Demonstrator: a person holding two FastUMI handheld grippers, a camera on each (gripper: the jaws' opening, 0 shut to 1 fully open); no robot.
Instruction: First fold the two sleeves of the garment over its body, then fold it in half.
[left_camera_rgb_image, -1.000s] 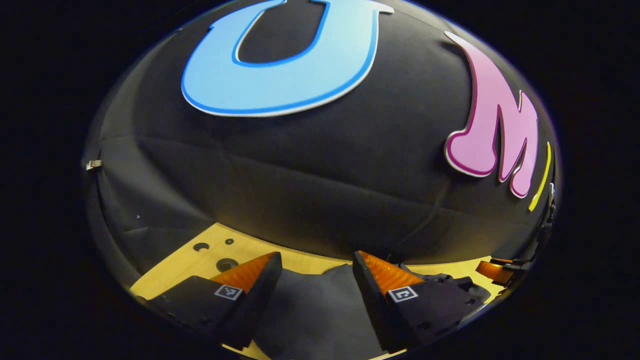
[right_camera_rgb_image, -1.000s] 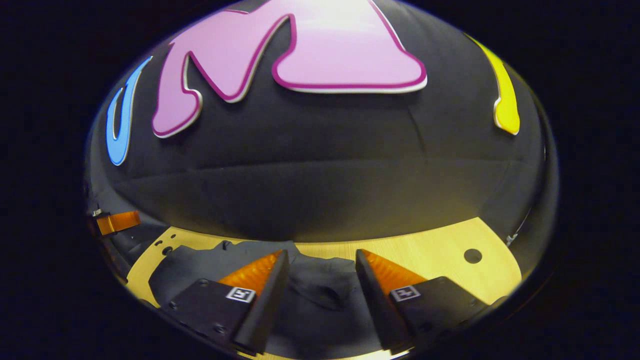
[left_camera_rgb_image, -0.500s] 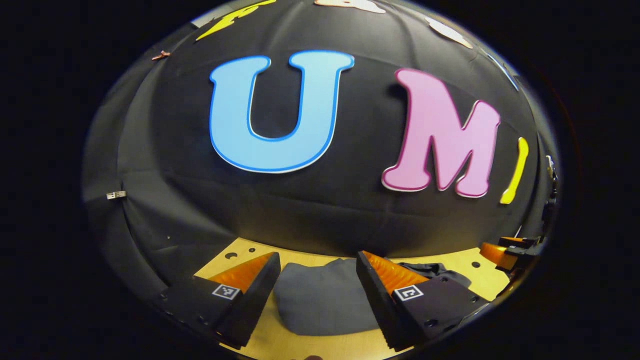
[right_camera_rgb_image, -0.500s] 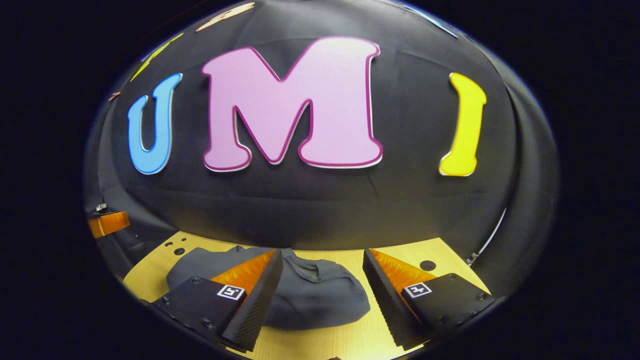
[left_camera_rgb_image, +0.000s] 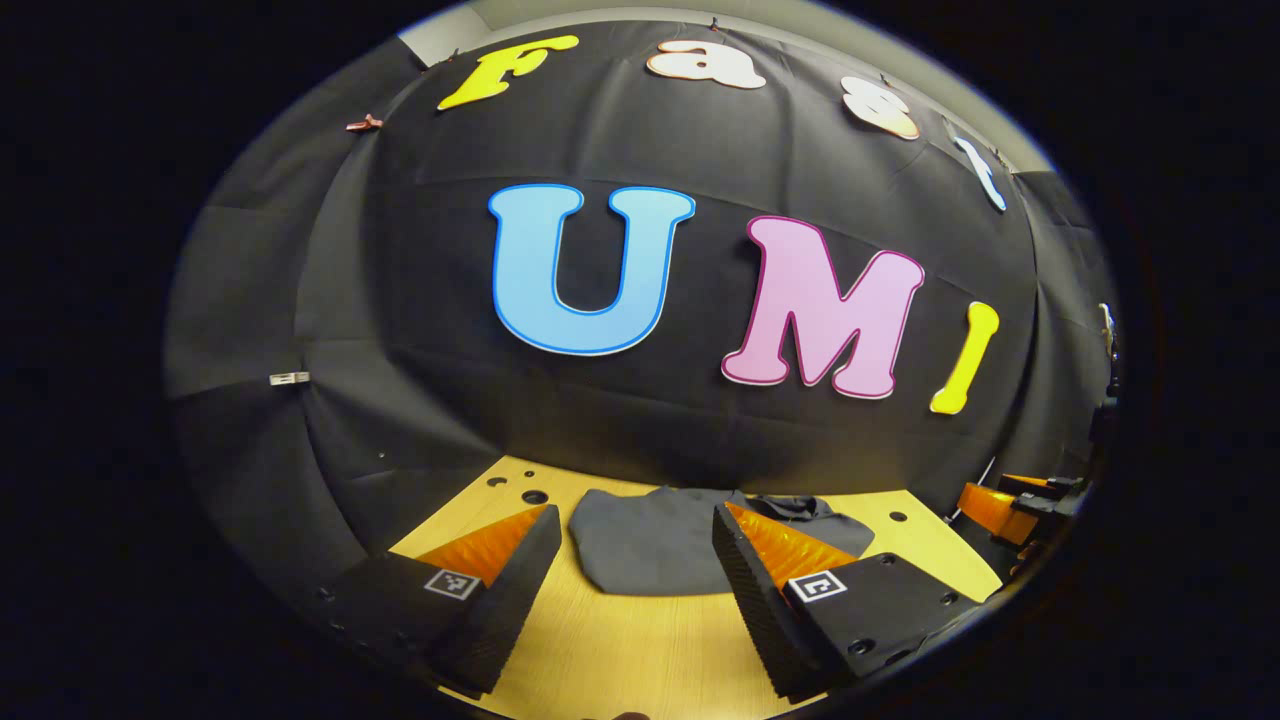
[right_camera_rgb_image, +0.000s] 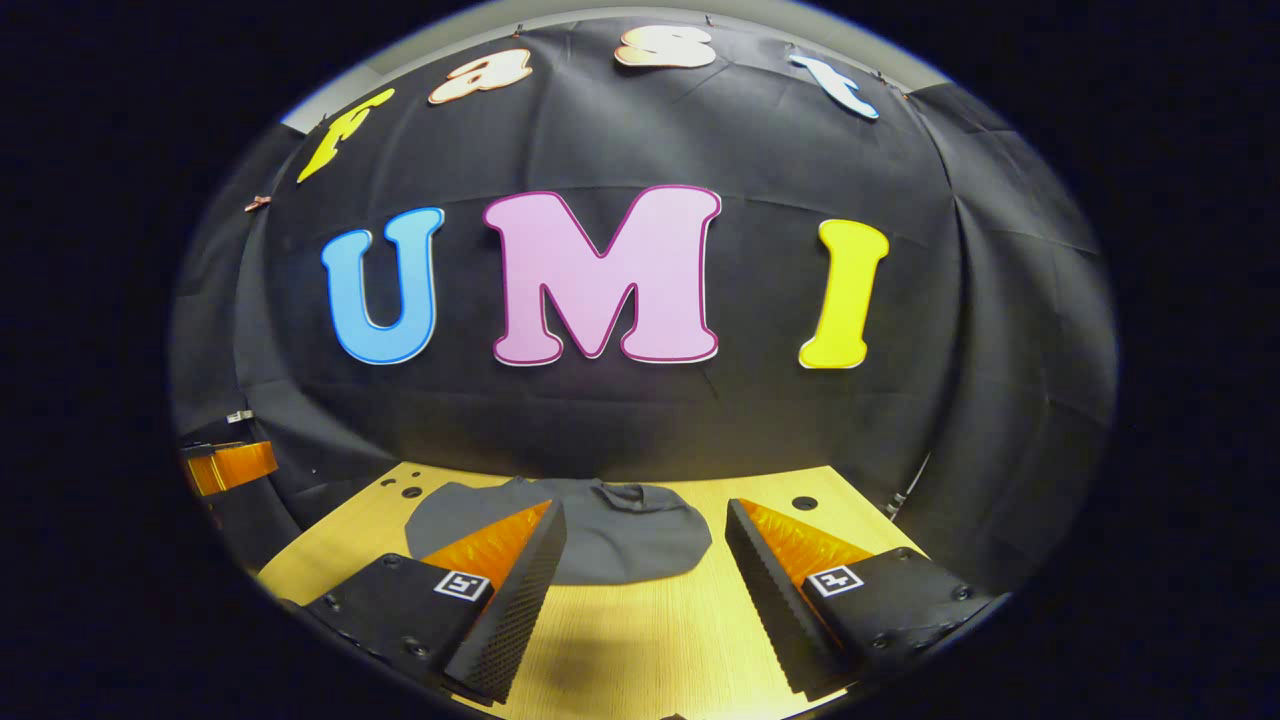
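The dark gray garment (left_camera_rgb_image: 650, 540) lies folded in a small flat pile on the wooden surface (left_camera_rgb_image: 640, 650), near the black wall at 12 o'clock. In the left gripper view the left claw (left_camera_rgb_image: 632, 520) is spread wide with nothing in it, above the surface, and the garment sits past its tips; the other claw peeks in at 3 o'clock. In the right gripper view the right claw (right_camera_rgb_image: 645, 515) is spread wide and holds nothing too, and the garment (right_camera_rgb_image: 610, 535) lies just ahead, a bit toward 11 o'clock.
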